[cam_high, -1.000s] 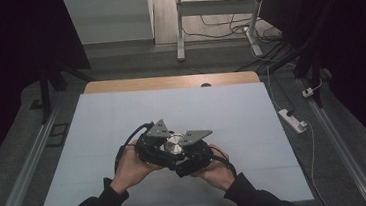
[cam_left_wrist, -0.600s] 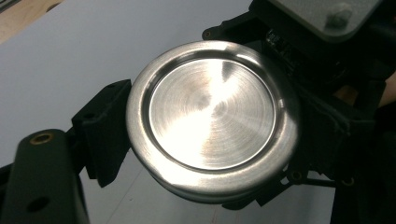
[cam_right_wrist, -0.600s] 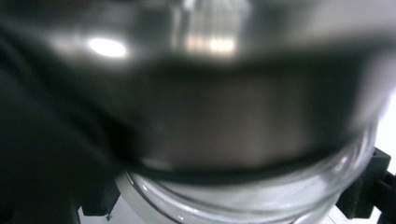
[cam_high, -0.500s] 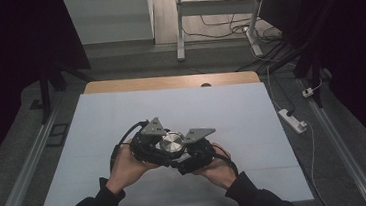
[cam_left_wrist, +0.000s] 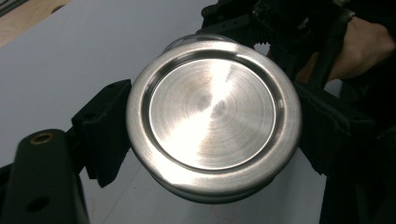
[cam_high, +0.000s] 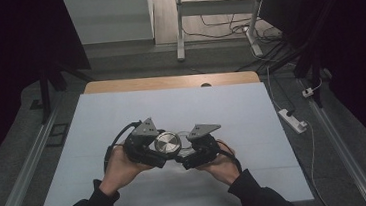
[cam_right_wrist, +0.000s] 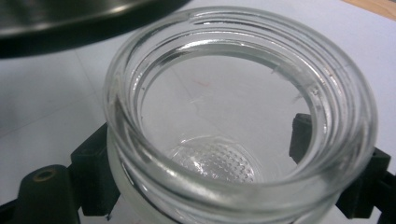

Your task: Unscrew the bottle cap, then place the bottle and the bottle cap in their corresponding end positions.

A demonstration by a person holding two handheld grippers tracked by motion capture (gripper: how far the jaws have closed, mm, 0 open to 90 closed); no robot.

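The left gripper view showed the left gripper (cam_left_wrist: pixel 212 135) with its jaws closed against opposite edges of a round brushed-metal lid (cam_left_wrist: pixel 212 119), held flat side toward the camera. The right gripper view showed what the others did not: the right gripper (cam_right_wrist: pixel 219 163) clamped around a clear glass jar (cam_right_wrist: pixel 238 121), its threaded mouth open and its dimpled base visible through the glass, with the dark rim of the lid (cam_right_wrist: pixel 70 23) cutting across the top left corner. In the high view the jar (cam_high: pixel 188 141) was barely readable, a faint glint just right of the lid (cam_high: pixel 167 142), both held low over the white table cover (cam_high: pixel 252 112) between the person's left hand (cam_high: pixel 119 166) and right hand (cam_high: pixel 221 162). Compared with half a second earlier, the lid and both grippers sat in nearly the same place, the lid perhaps slightly farther left of the jar. Whether lid and jar touched could not be told. The forearms were cut off at the bottom edge.
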